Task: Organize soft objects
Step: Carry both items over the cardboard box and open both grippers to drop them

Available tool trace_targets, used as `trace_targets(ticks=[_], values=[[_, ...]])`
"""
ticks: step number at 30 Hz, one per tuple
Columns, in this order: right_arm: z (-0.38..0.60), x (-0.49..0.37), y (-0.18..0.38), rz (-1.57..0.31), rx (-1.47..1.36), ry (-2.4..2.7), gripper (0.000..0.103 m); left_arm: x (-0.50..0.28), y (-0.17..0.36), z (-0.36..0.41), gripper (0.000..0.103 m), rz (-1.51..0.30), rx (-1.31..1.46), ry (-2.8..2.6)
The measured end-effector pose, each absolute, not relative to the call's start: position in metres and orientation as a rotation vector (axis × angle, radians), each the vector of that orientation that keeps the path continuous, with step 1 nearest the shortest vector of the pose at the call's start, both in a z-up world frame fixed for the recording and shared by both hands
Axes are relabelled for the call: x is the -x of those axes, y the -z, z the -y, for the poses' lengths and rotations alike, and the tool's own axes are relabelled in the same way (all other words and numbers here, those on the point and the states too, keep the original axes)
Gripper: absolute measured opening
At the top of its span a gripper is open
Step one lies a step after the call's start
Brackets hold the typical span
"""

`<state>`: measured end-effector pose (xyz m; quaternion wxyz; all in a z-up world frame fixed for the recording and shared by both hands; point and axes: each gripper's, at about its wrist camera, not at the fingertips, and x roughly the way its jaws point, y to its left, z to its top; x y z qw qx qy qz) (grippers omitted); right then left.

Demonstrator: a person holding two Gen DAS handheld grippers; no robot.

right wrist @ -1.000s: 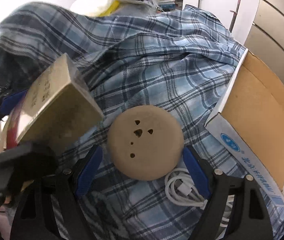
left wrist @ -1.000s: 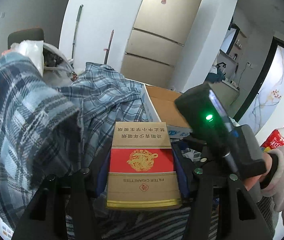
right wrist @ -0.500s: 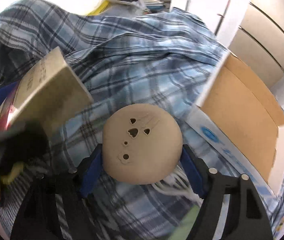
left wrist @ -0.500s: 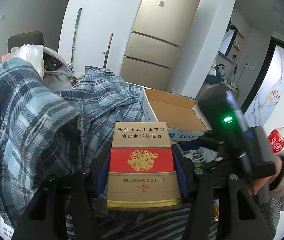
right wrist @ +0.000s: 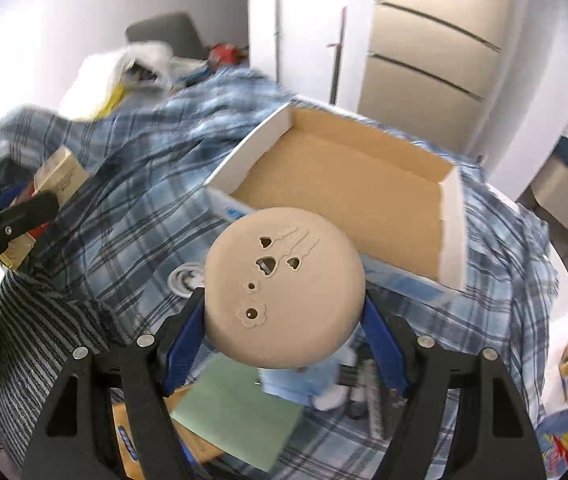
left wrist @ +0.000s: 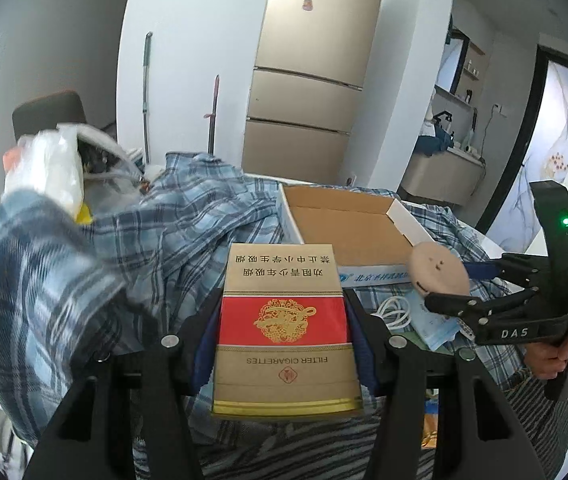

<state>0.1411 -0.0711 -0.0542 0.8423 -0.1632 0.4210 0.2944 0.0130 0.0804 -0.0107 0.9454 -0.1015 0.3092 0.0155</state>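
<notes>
The left hand-held gripper (left wrist: 284, 344) grips a red-and-gold cigarette carton (left wrist: 286, 332), held level above the blue plaid cloth (left wrist: 187, 232). The right hand-held gripper (right wrist: 284, 320) clamps a round tan cushion (right wrist: 284, 288) raised beside the open cardboard box (right wrist: 348, 184).

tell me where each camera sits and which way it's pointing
Left wrist: on the left gripper, looking forward over its cigarette carton toward the cardboard box and fridge; the right gripper and hand show.
Right wrist: on the right gripper, tilted down over its tan round object at the box; the left gripper shows.
Shared: box, plaid shirt, both held items.
</notes>
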Motion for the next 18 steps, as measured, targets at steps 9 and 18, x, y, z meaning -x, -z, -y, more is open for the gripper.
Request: trace_targets(ticks=[9, 18], values=[[0.116, -0.139, 0.032, -0.777, 0.216, -0.597, 0.074, -0.028, -0.026, -0.047, 0.059, -0.569, 0.099, -0.038], [0.129, -0.169, -0.023, -0.616, 0.157, -0.493, 0.075, -0.086, -0.078, -0.021, 0.059, -0.479, 0.026, -0.049]])
